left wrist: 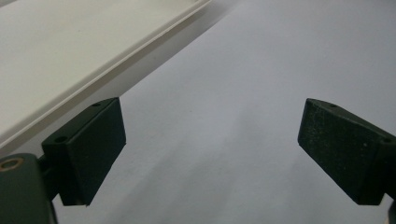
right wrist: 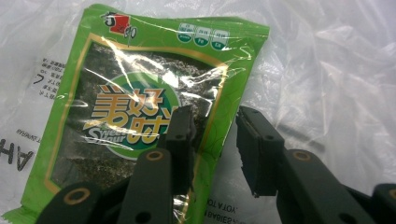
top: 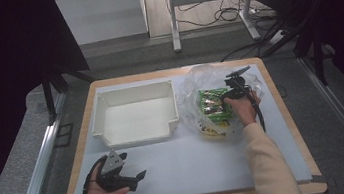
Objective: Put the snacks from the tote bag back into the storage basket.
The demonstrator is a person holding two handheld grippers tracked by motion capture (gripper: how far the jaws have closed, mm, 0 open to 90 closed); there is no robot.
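Green foil seaweed snack packets [top: 213, 105] lie inside a crumpled clear plastic bag [top: 198, 81] at the table's right, just beside the empty white plastic bin [top: 134, 113]. We see the right gripper [top: 229, 91] down in the bag; in the right gripper view its jaws sit partly parted, straddling the right edge of the top packet [right wrist: 140, 107], whose long axis runs away from the camera, top end far. Our left gripper [left wrist: 212, 149] hovers with jaws spread wide above the white tabletop [left wrist: 261, 60].
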